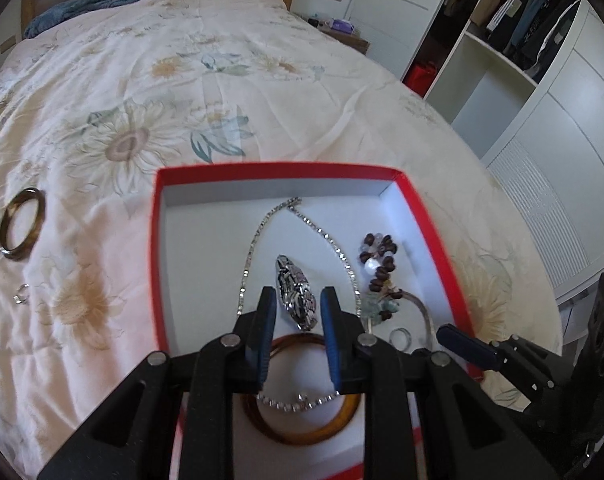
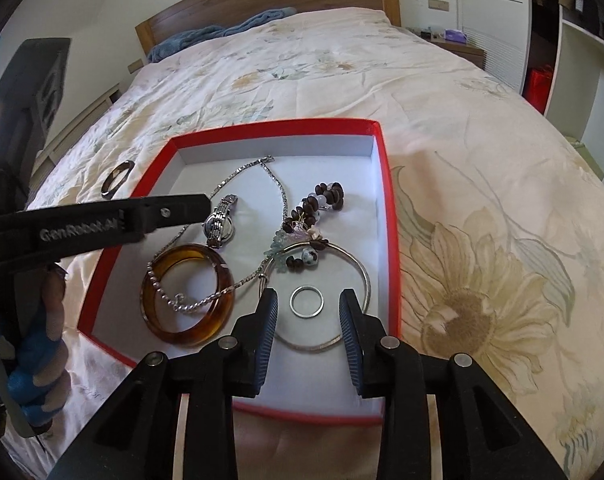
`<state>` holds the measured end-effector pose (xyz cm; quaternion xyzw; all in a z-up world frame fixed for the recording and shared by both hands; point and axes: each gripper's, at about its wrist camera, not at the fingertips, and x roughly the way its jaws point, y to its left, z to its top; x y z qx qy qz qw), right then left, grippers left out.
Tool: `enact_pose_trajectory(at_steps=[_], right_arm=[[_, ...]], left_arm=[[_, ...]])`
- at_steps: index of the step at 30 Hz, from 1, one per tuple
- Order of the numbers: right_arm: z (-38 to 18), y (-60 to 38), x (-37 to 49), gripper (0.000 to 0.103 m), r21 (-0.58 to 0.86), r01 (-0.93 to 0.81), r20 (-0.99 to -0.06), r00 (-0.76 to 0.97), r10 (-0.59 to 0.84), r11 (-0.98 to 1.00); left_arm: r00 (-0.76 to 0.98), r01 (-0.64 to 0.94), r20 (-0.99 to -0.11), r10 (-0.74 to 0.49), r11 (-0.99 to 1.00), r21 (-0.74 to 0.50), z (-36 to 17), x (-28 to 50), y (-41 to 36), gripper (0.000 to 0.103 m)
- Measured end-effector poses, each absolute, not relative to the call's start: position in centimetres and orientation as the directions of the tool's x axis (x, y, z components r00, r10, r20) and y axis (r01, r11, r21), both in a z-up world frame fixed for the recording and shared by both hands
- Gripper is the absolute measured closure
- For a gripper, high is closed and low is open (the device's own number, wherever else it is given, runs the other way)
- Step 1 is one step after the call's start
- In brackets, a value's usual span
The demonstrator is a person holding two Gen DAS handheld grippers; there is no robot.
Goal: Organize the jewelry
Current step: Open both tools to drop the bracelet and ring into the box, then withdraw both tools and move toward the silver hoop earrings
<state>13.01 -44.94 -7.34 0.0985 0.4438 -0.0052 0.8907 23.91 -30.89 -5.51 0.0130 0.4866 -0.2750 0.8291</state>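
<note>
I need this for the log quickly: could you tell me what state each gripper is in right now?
Left gripper: open, holding nothing, over the watch in the red box.
Right gripper: open, holding nothing, over the silver ring.

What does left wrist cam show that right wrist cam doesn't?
Left wrist only: small silver pieces loose on the bedspread, and the open left gripper over the watch.
Right wrist only: the open right gripper framing the silver ring.
Both: red box, amber bangle inside, second bangle outside, bead strand.
</note>
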Motion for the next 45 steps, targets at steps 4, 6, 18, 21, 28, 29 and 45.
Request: enact_pose_trajectory(at_steps=[4,6,18,21,28,29,45], right_arm=[[-5.6,-44.4,11.7,0.070,0.172,0.103,-0.780,0.621,0.071,0.980],[-4.6,-43.8,11.0,0.068,0.173,0.104,-0.774,0.629,0.070,0.979],[1.1,-36.6,6.5,0.058,0.159,0.054,-0.741,0.667,0.083,0.986],[2.3,-34.1,5.1,0.055,0.125,0.036,-0.738,0.671,0.069,0.992],[4.0,-30.4,2.2,0.053,0.094,-0.002,-0.722,0.688,0.070,0.996],[4.3,-29.8,1.7,0.052,0.086,-0.010,-0.718,0.692,0.069,0.996],[8.0,-27.1,-2.3,0.044,-0.006,-0.020,-0.640,0.768,0.011,1.000]], left_arm=[[0.399,0.451,-0.803,-0.443,0.857,-0.248,-4.0,22.6,-29.5,0.081],[0.420,0.443,-0.796,-0.436,0.864,-0.239,-3.2,21.5,-28.4,0.081],[0.499,0.361,-0.798,-0.338,0.918,-0.163,0.9,14.5,-19.7,0.080],[0.530,0.326,-0.792,-0.303,0.935,-0.140,1.8,12.7,-17.3,0.079],[0.584,0.239,-0.780,-0.227,0.966,-0.102,3.2,8.8,-12.2,0.071],[0.589,0.224,-0.780,-0.212,0.970,-0.095,3.3,8.2,-11.5,0.070],[0.631,0.123,-0.769,-0.105,0.992,-0.034,3.8,2.9,-7.1,0.065]])
